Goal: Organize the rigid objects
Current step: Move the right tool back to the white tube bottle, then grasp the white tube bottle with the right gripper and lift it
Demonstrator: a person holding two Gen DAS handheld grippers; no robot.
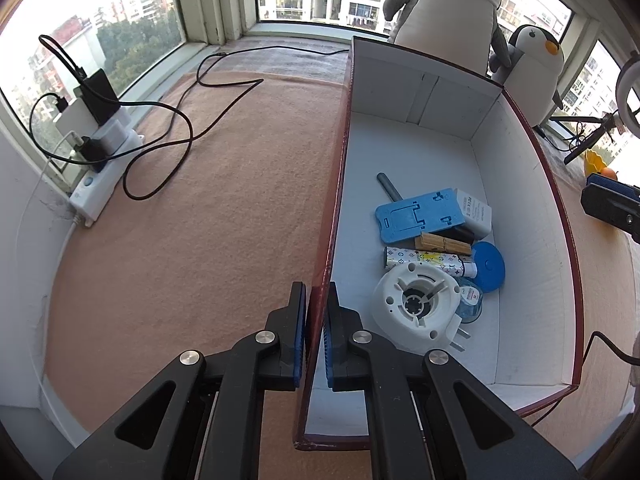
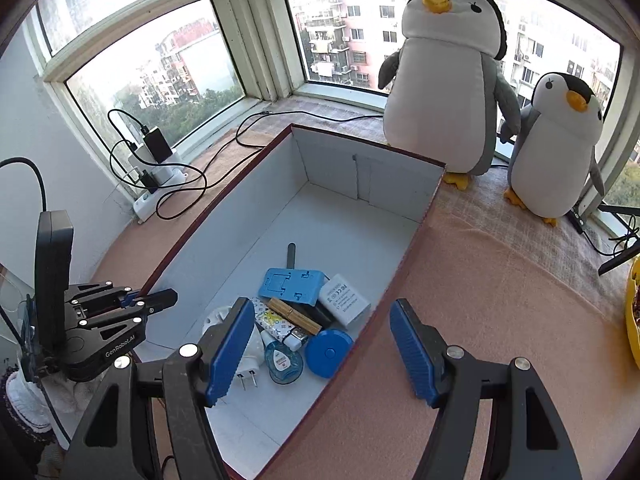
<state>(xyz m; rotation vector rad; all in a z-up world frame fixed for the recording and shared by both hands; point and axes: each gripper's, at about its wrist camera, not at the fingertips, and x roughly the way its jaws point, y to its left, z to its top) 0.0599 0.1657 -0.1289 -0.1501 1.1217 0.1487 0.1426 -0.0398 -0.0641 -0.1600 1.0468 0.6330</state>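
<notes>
Peach-blanketed window ledge (image 1: 180, 240): your left gripper (image 1: 316, 340) pinches the white-lined maroon cardboard box (image 1: 334, 208) wall, your right gripper (image 2: 320, 352) gapes empty above its rim; tugging may tip the piled contents.

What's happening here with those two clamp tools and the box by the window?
A person is tidying small hard items into a white-lined box. The left gripper is shut on the box's side wall, steadying it. The right gripper hangs open and empty over the box's other side wall. A pile already lies inside: a blue phone stand, a white charger, a blue tape measure.
</notes>
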